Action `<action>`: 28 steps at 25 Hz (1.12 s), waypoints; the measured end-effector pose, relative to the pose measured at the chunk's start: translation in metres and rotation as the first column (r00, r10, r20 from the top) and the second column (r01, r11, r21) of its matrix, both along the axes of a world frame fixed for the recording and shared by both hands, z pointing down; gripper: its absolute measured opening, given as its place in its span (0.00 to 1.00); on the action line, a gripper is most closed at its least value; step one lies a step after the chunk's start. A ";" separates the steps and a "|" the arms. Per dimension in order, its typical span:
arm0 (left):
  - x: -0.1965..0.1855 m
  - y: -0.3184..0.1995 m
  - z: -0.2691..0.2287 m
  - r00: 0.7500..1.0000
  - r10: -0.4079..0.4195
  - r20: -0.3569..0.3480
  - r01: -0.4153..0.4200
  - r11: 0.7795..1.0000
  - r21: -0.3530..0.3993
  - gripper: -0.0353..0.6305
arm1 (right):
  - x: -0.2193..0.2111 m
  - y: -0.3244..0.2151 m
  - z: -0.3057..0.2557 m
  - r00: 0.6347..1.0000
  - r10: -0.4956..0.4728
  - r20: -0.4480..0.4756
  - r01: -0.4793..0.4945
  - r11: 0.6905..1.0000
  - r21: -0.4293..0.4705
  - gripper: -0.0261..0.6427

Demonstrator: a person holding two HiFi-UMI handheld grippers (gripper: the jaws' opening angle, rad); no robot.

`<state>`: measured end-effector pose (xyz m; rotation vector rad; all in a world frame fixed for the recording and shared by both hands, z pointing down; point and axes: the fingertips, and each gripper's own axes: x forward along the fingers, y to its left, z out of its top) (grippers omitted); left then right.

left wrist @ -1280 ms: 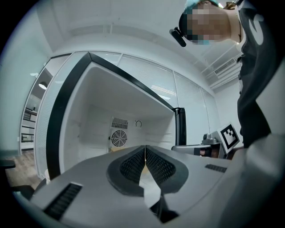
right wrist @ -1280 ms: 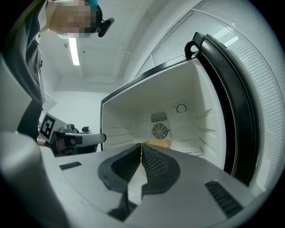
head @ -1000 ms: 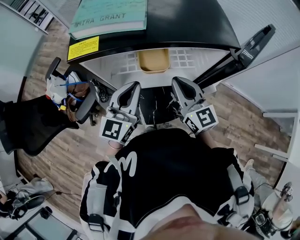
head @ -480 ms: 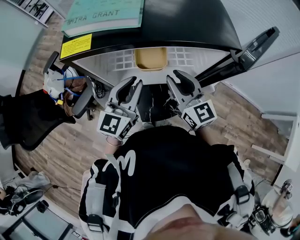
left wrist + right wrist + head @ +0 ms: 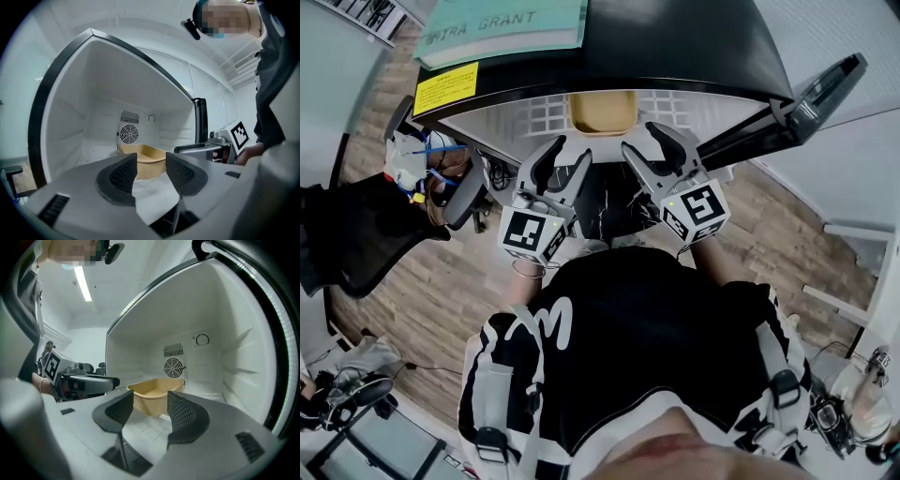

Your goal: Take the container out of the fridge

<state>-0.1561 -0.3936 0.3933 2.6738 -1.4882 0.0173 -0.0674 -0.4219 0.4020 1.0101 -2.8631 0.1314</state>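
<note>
**A:** Container position?

**B:** The tan container (image 5: 602,112) sits on the white shelf (image 5: 684,112) inside the fridge (image 5: 675,56). It is toward the back wall, just in front of the round vent (image 5: 128,134). It is upright and open-topped, and it looks empty. The door (image 5: 811,94) is swung wide to the right, so the fridge's mouth is unobstructed.

**A:** Why two tools on one item?

**B:** My reading is that it's a wide, shallow container, so one gripper goes to each side wall. The left gripper (image 5: 569,155) and right gripper (image 5: 644,141) are side by side at the fridge's mouth, both aimed at it. Each gripper view frames the container through the gap between its own fingers (image 5: 123,173).

**A:** Fingers?

**B:** Both pairs are apart and opening wider. Nothing sits between either pair. The container lies beyond the tips, untouched.

**A:** Pose?

**B:** The forearms are pushed forward from the torso and the grippers angle slightly inward toward the container. The marker cubes are at the near end, closest to the person. In the head view the right gripper reaches a little further in than the left.

**A:** Step?

**B:** Approach, I judge, with no grasp made yet. The next move calls for going deeper and setting the fingers over opposite rims.

**A:** Clutter?

**B:** A book (image 5: 502,33) lies on top of the fridge, out of the way.
</note>
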 end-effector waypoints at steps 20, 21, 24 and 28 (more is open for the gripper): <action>0.003 -0.030 0.030 0.997 0.008 0.071 -0.003 0.997 -0.074 0.38 | -0.015 -0.023 0.031 0.985 -0.012 -0.170 0.008 1.000 -0.026 0.39; 0.004 -0.030 0.031 0.997 0.010 0.076 -0.004 0.996 -0.086 0.39 | -0.017 -0.023 0.032 0.984 -0.017 -0.177 0.012 0.999 -0.030 0.40; 0.005 -0.032 0.034 0.996 0.015 0.082 -0.005 0.993 -0.119 0.39 | -0.020 -0.023 0.034 0.982 -0.028 -0.186 0.022 0.999 -0.037 0.40; 0.005 -0.038 0.038 0.997 0.018 0.076 -0.009 0.994 -0.111 0.42 | -0.020 -0.025 0.036 0.981 -0.032 -0.193 0.024 0.999 -0.042 0.40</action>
